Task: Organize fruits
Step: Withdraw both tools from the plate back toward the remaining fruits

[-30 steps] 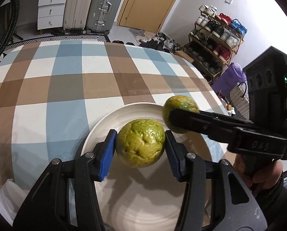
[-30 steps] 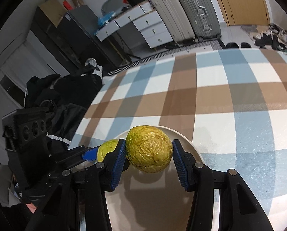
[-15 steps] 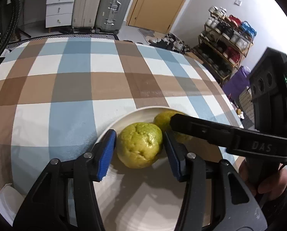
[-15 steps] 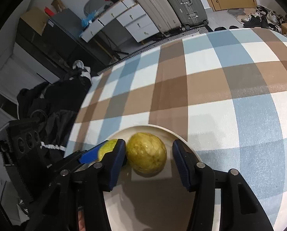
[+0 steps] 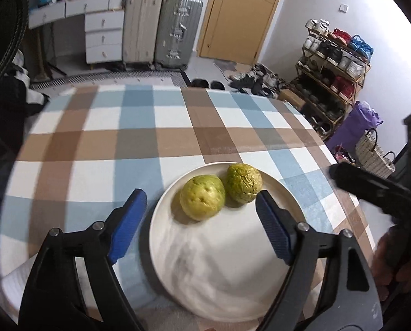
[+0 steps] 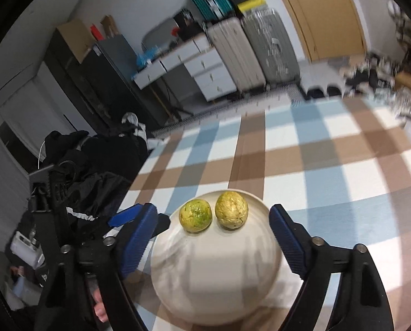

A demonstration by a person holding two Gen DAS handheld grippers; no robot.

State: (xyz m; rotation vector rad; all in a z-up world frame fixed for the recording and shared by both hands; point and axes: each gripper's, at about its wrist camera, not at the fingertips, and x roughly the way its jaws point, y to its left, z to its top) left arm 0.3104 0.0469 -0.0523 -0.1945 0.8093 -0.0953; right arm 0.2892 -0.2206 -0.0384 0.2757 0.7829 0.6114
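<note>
Two wrinkled yellow-green fruits (image 5: 202,202) (image 5: 243,183) sit touching at the far side of the white plate (image 5: 227,275), gathered together as the task wants, while the left gripper (image 5: 201,229) and right gripper (image 6: 213,237) hang spread wide and empty.

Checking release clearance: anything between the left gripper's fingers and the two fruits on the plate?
Only bare white plate. In the left wrist view the left gripper is open, clear of the fruits, which touch.
</note>
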